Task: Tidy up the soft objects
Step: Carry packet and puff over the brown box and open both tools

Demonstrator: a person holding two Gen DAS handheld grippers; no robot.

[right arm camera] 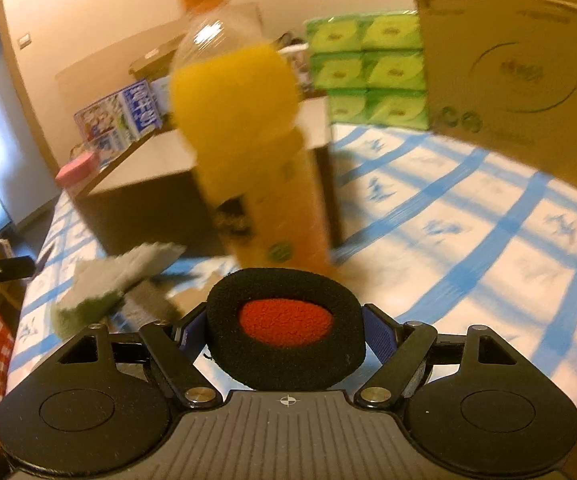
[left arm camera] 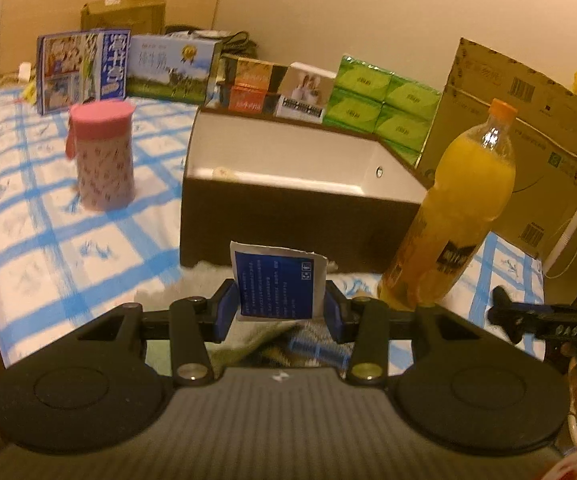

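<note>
The right wrist view is smeared by motion, so the bottle and the boxes behind it lose their print there. In that view a pale, fuzzy cloth lies near the table's left edge, its outline too blurred to tell how it is folded. In the left wrist view the same cloth shows only as a white fringe and a greenish fold under the gripper body, mostly hidden. The packet's lower edge is cut off behind the fingers, and its small white print cannot be read. The inside of the drawer-like box is only partly visible.

The left gripper is clamped on the packet: a flat square sachet, blue face with a white border, standing upright between the blue pads above the table's near edge. The right gripper grasps a foam ring, black and spongy with a red centre, lying flat between widely spread pads, also over the near edge of the table.

The table wears a white cloth with blue checks. The orange bottle stands near the front right, just beside the dark box with the white interior. A pink-lidded cup stands toward the left. Along the far edge are cartons, green tissue packs and a large cardboard box.
</note>
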